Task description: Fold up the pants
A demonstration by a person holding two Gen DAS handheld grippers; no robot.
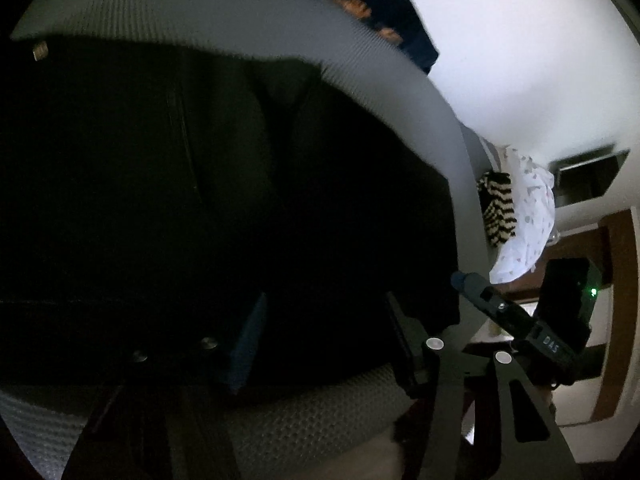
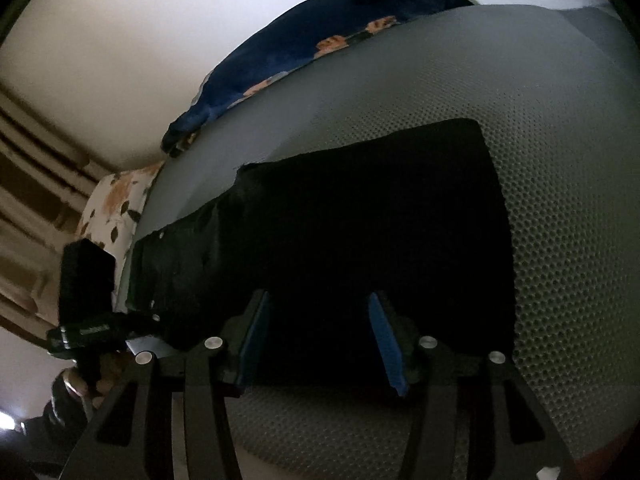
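Seen from the left wrist camera, the black pants (image 1: 208, 184) fill most of the frame, spread flat on a grey honeycomb-textured mat (image 1: 312, 420). A small metal button (image 1: 40, 50) shows at the upper left corner of the garment, and a seam runs down the cloth. The left gripper (image 1: 320, 344) hangs low over the near edge of the pants with its jaws about half apart; one blue pad (image 1: 248, 344) is plain, the other finger is dark against the cloth. Whether the pads touch the fabric cannot be told in the dim light, and nothing is pinched between them. Only this view shows the room off to the right: a zebra-striped cloth (image 1: 498, 210), a white patterned cloth (image 1: 528, 220), and the right gripper's body with a green light (image 1: 560, 312).

From the right wrist camera, the pants (image 2: 360, 240) appear as one long dark rectangle lying across the mat (image 2: 560, 200), with their far edge straight and the waist end toward the left. The right gripper (image 2: 320, 344) is poised over the near edge, jaws roughly half open, two blue pads (image 2: 386, 344) visible and no cloth clamped between them. Only this view shows a navy blanket with orange flowers (image 2: 300, 52) along the mat's far side, a floral pillow (image 2: 116, 204), and the left gripper's black body (image 2: 86, 280) held in a hand (image 2: 80, 384).
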